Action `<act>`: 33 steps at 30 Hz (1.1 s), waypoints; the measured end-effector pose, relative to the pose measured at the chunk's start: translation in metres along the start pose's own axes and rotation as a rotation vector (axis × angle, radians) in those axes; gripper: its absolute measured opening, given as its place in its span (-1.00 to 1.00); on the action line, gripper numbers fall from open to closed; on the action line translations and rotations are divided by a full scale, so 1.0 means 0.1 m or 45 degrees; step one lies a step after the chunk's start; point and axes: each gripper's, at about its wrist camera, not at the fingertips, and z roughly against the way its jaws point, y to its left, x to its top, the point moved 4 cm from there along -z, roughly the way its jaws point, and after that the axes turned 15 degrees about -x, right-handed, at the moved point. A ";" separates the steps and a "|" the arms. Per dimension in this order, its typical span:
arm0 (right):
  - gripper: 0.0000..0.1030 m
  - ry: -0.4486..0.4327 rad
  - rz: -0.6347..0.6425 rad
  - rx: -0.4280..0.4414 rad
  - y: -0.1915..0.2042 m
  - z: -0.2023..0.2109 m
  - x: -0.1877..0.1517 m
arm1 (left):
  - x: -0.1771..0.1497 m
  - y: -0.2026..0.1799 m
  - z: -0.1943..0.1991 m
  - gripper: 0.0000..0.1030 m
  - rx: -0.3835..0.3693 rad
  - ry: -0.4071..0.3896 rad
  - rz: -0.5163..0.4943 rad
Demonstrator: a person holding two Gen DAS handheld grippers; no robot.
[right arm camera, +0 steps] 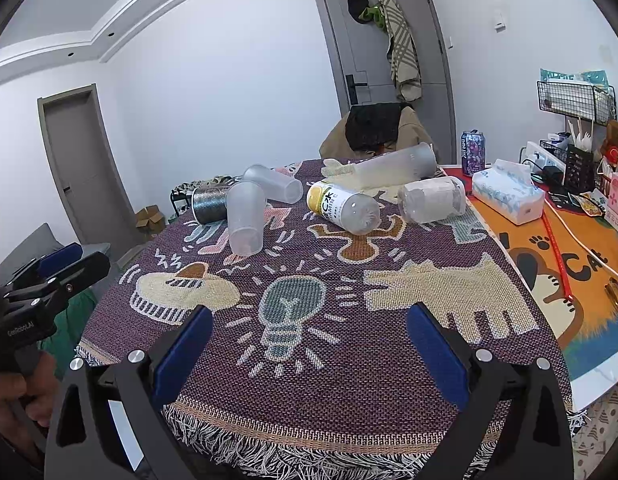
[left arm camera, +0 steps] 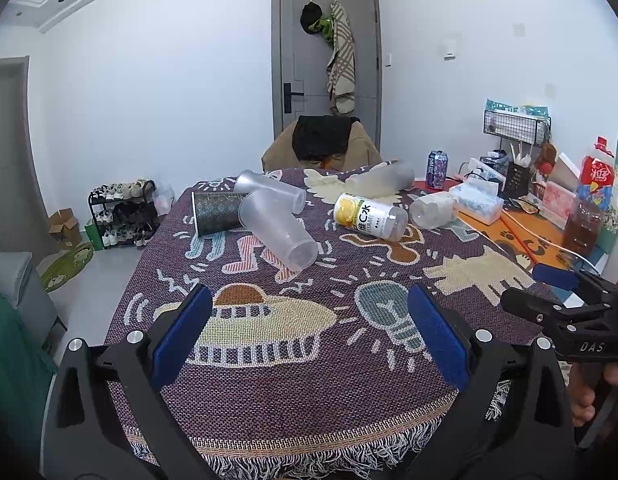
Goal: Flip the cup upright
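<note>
Several cups and bottles lie on their sides on the patterned cloth (left arm camera: pixel 309 380). A clear plastic cup (left arm camera: pixel 277 234) (right arm camera: pixel 245 218) lies nearest, base toward me. Behind it lie a second clear cup (left arm camera: pixel 271 190) (right arm camera: pixel 275 184) and a dark patterned cup (left arm camera: pixel 215 212) (right arm camera: pixel 209 204). A lemon-label bottle (left arm camera: pixel 369 216) (right arm camera: pixel 343 208), a tall frosted cup (left arm camera: pixel 383 180) (right arm camera: pixel 397 166) and a clear jar (left arm camera: pixel 433 210) (right arm camera: pixel 433 200) lie to the right. My left gripper (left arm camera: pixel 311 324) and right gripper (right arm camera: pixel 309 336) are open and empty, hovering over the table's near edge.
An orange cat mat (right arm camera: pixel 569 264) at the right holds a tissue pack (right arm camera: pixel 509 196), a purple can (right arm camera: pixel 473 152), a wire rack (right arm camera: pixel 575 100) and boxes. A chair with a jacket (left arm camera: pixel 323 144) stands behind the table. A shoe rack (left arm camera: pixel 123 212) is on the floor at left.
</note>
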 end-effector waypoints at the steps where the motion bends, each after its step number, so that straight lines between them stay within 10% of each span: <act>1: 0.85 0.000 0.000 0.000 0.00 0.00 0.00 | 0.00 0.00 0.00 0.89 0.002 0.001 0.001; 33: 0.85 0.002 0.000 0.004 0.00 -0.01 -0.02 | -0.01 0.04 -0.01 0.89 0.009 0.000 0.014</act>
